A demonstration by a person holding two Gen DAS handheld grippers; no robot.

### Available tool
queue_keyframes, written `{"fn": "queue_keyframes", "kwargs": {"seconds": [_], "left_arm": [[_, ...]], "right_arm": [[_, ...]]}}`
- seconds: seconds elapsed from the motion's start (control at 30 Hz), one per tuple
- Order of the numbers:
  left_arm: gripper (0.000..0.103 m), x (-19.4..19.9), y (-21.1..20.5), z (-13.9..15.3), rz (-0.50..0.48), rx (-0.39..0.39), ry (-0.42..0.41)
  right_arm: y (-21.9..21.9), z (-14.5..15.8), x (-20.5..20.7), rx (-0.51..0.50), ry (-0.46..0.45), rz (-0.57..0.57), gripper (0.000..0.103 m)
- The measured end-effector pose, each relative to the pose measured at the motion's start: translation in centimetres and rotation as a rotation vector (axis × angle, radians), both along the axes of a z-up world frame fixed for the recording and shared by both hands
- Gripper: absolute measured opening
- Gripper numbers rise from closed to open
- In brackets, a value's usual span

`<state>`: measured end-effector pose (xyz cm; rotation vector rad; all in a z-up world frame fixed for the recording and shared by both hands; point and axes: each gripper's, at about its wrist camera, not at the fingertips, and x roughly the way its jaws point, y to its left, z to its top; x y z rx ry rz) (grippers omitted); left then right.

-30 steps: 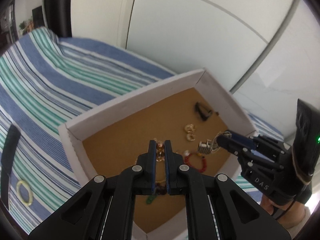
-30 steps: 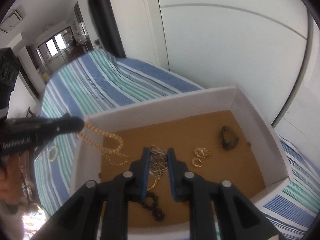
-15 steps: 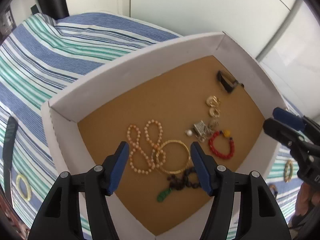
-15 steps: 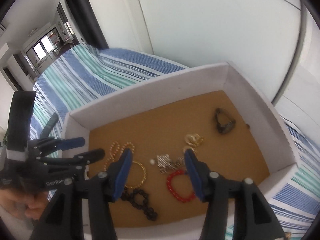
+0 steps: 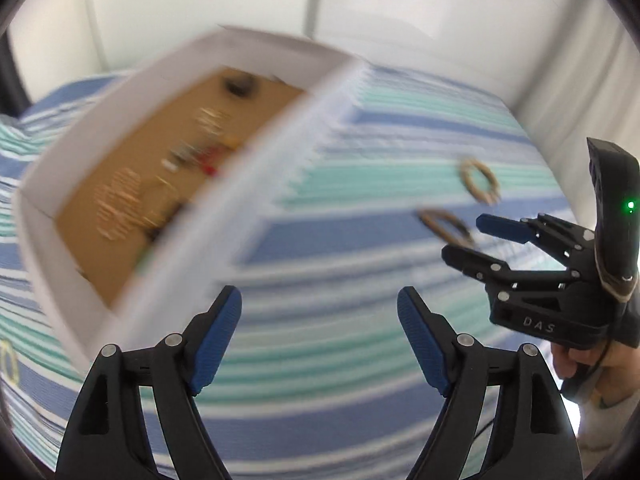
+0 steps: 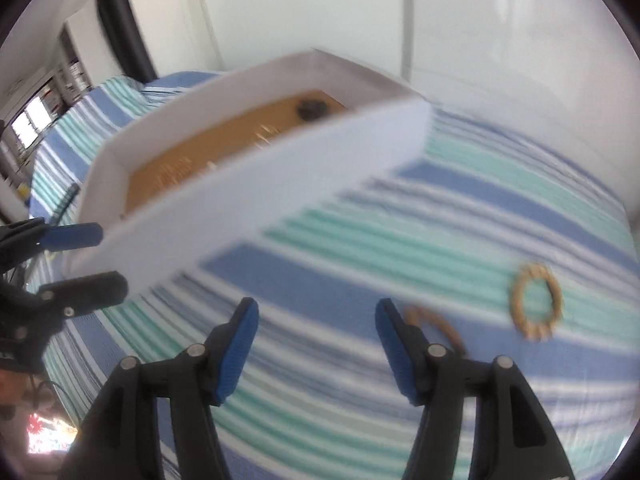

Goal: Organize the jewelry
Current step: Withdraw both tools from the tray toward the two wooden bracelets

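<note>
Left claw (image 5: 320, 320): jaws just opened wide, nothing held. Right claw (image 6: 316, 332): jaws just opened, empty, suspended over striped bed (image 6: 400, 420).

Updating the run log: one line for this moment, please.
left gripper: open, empty | right gripper: open, empty | both jaws just opened | two bracelets on striped bedspread | box: holds jewelry

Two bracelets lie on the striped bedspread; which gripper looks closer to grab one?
Probably the right gripper: the thin brown bangle lies just beside its open fingers, the woven tan ring bracelet just beyond. The left gripper, also open, sits farther off.
</note>
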<state>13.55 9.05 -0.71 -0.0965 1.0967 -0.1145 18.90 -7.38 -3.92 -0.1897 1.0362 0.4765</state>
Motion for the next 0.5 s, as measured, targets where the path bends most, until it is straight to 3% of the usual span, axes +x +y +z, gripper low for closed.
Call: {"fn": "queue_keyframes", "kwargs": {"seconds": [0.2,0.37,0.5], "left_arm": [[0.081,-3.0,-7.9,-4.8,-0.112,-0.045,0.120],[0.081,-4.1,-11.7,-5.6,-0.153,0.002,0.111],[0.081,-4.8,-13.4,-5.3,-0.172,0.069,0.077]], "right_arm": [[-9.4,-2.5,-6.6,-0.050,0.065,-0.166,0.062],[-14.8,-3.0,-9.7,-0.032,0.086,-0.276,0.062],[-16.2,-3.4,-10.3,-0.012,0.093,-0.318,0.062]]}}
